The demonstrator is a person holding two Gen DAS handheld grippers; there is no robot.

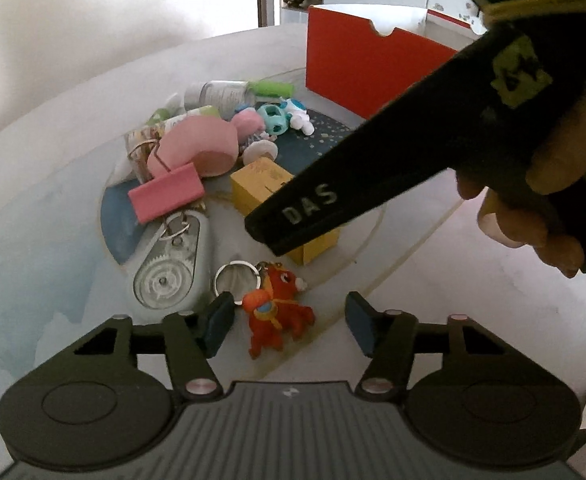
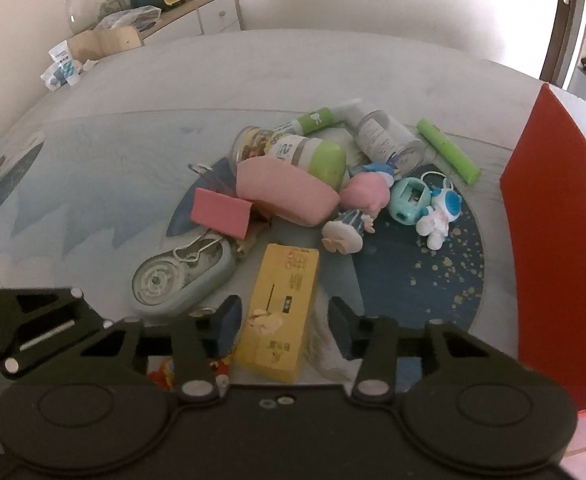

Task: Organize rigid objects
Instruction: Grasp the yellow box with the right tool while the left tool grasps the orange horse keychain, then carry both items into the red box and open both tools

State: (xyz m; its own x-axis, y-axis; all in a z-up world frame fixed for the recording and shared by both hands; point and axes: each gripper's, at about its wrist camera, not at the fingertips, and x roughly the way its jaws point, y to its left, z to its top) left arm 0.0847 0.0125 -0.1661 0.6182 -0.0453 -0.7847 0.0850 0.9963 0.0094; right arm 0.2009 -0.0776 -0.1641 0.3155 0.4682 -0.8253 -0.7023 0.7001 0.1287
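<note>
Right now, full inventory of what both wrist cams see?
yellow box: 1, yellow, between the right gripper's fingers, pads not touching.
toy keychain: 1, orange-red, between the left gripper's fingers, untouched.
tape dispenser: 1, pale blue-grey, left of the box.
pink block: 1, pink, above the dispenser.
pink bowl: 1, on its side, mid-pile.
bottles: several, white and green, back of pile.
astronaut toy: 1, white-blue, right.
red bin: 1, far right.
left gripper: 1, black, open.
right gripper: 1, black, open.
hand: 1, holding the right gripper.
</note>
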